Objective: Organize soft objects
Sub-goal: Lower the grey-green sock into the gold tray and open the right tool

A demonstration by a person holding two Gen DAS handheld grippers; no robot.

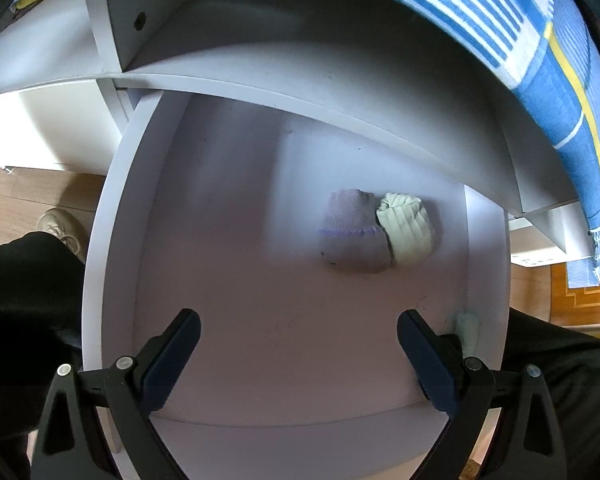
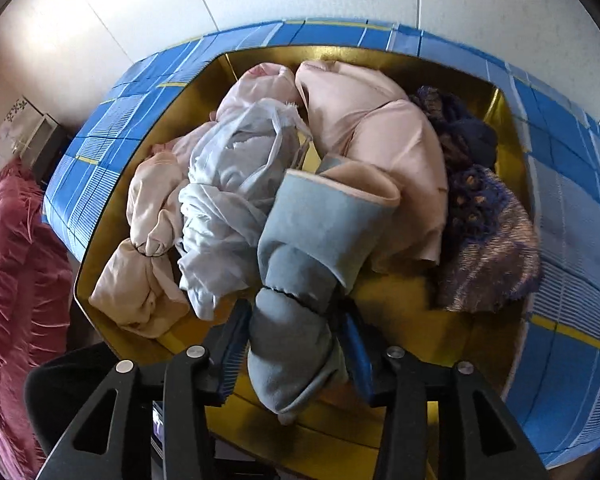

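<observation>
**Blue sock gripped over the bin; two rolled socks in the drawer**

The fabric bin [image 2: 572, 216] is the biggest thing: blue checked cloth outside, glossy yellow lining inside, with rounded walls. It is heaped with crumpled soft items: pale pink garments [image 2: 380, 132] across the back and left, a thin white-grey cloth [image 2: 228, 200] bunched in the middle, and a fuzzy purple knit [image 2: 484, 232] against the right wall.

The white drawer [image 1: 112, 216] stands pulled out, smooth and flat-bottomed. Towards its back right corner lie two rolled socks, touching: a ribbed lilac-grey sock [image 1: 352, 232] and a ribbed cream sock [image 1: 406, 226] on its right. A small pale green scrap [image 1: 468, 330] sits by the right wall near the front.

The right gripper [image 2: 292, 344] points down into the bin near its front rim, its jaws clamped on a soft, folded blue sock [image 2: 300, 280] that rises above the heap.

The left gripper [image 1: 299, 354] hangs over the drawer's front, jaws spread wide and holding nothing.
</observation>
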